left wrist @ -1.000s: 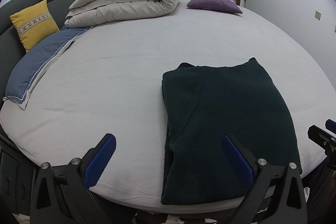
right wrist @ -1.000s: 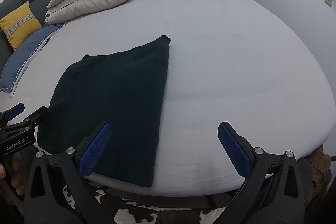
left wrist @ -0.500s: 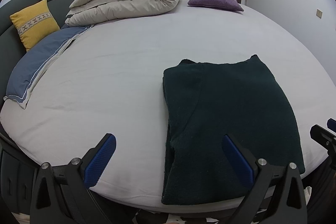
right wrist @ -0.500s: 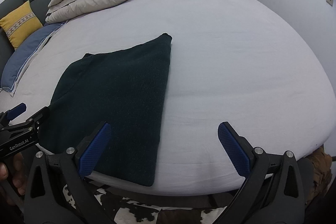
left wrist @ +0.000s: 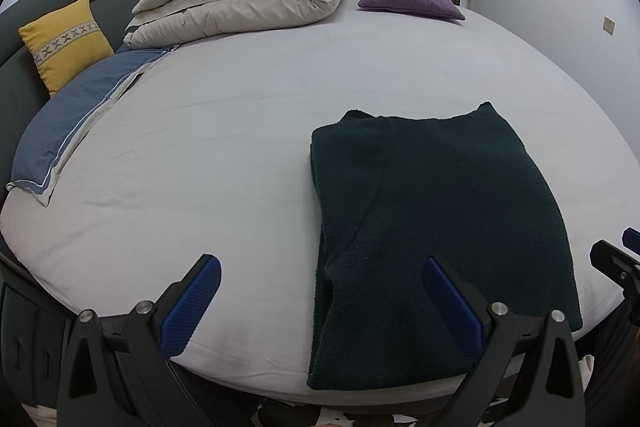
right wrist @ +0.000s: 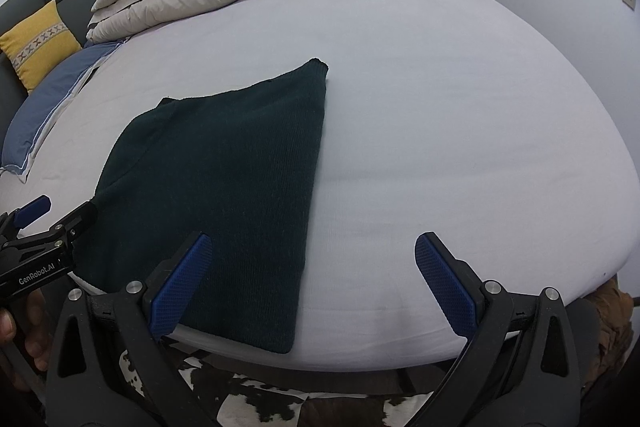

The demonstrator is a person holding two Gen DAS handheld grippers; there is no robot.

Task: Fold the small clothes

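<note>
A dark green knit garment point(left wrist: 436, 223) lies folded into a long strip on the grey bed sheet point(left wrist: 224, 155), reaching the near edge. It also shows in the right wrist view point(right wrist: 224, 187). My left gripper point(left wrist: 320, 301) is open and empty, hovering over the garment's near left corner. My right gripper point(right wrist: 314, 283) is open and empty, over the garment's near right edge. The left gripper also shows at the left of the right wrist view point(right wrist: 44, 231).
A rolled beige duvet point(left wrist: 244, 3), a purple cushion point(left wrist: 408, 1), a yellow cushion point(left wrist: 64, 39) and a blue pillow point(left wrist: 76, 119) lie at the bed's far and left sides. A cowhide rug point(right wrist: 280, 399) lies below the near edge.
Both grippers have moved slightly forward and lower toward the garment's near end. The garment has not moved.
</note>
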